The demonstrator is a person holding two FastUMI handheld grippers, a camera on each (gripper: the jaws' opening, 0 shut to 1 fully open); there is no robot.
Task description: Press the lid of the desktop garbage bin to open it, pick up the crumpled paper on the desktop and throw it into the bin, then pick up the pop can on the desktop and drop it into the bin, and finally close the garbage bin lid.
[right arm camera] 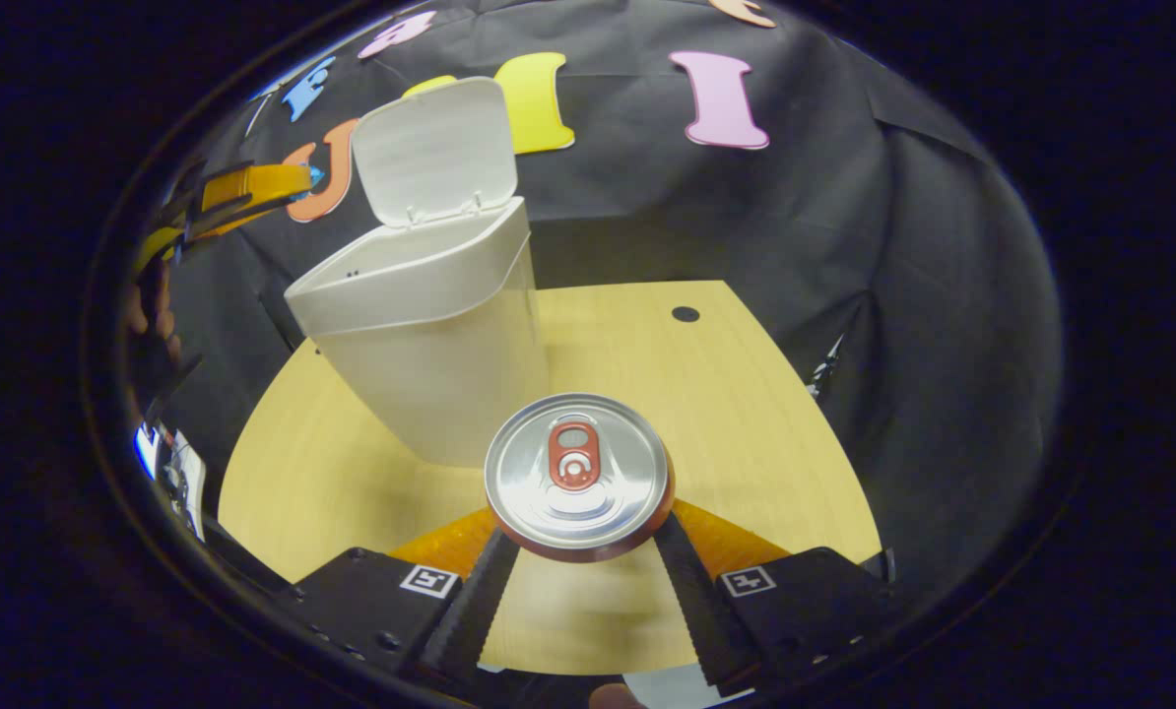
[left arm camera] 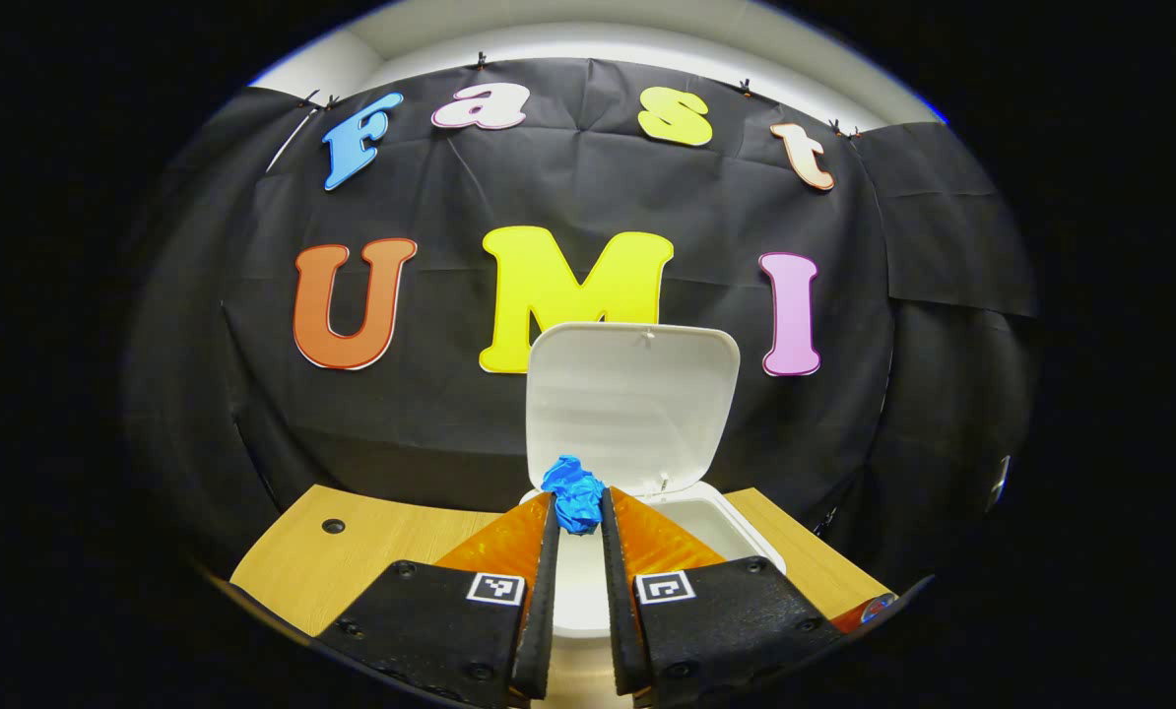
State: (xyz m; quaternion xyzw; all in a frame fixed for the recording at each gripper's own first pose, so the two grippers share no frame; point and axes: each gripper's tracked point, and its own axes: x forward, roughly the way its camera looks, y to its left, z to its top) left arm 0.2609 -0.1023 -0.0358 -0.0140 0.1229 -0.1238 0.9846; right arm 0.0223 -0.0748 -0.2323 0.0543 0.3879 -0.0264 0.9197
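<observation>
Pinching the crumpled paper (left arm camera: 573, 500) above the open bin (left arm camera: 691, 522), the left gripper (left arm camera: 578, 517) should release squarely over its mouth, while the right gripper (right arm camera: 580, 551) clamps the pop can (right arm camera: 576, 475) beside the bin.

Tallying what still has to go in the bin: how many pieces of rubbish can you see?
2: the crumpled paper pinched in the left gripper above the open bin, and the pop can between the right gripper fingers.

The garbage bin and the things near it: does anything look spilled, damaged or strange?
Nothing stands out. The bin stands upright with its lid open, the left gripper holds the crumpled paper above it, and the pop can looks undamaged.
</observation>
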